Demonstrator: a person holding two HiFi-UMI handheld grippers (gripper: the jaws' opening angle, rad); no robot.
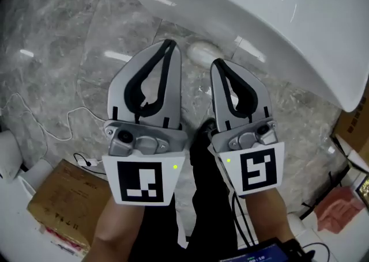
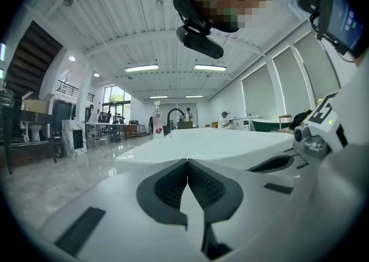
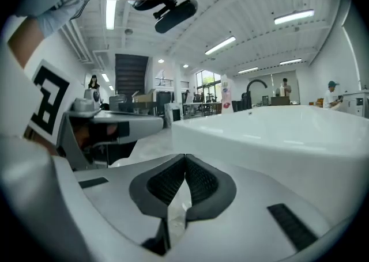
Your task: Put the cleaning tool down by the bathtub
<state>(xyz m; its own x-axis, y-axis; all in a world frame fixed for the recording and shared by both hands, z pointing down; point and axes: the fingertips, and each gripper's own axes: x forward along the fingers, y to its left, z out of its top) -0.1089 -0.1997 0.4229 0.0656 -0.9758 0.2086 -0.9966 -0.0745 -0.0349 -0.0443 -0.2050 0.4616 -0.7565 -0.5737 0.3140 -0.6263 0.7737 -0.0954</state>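
Note:
The white bathtub (image 1: 277, 19) fills the upper right of the head view, and its rim (image 2: 219, 143) also shows in the left gripper view. A pale, rounded object (image 1: 200, 52), perhaps the cleaning tool, lies on the grey marble floor at the tub's base. It is just beyond both sets of fingertips and touches neither. My left gripper (image 1: 168, 43) is shut, its pads meeting at the tips (image 2: 187, 161) with nothing between them. Beside it my right gripper (image 1: 218, 62) is also shut and empty (image 3: 185, 156), with the tub (image 3: 277, 128) ahead to its right.
A cardboard box (image 1: 63, 197) sits at the lower left, with a thin white cable (image 1: 46, 128) trailing over the floor. A pink cloth (image 1: 340, 206) and another box (image 1: 351, 128) lie at the right edge. The person's dark trouser leg (image 1: 213, 197) is below the grippers.

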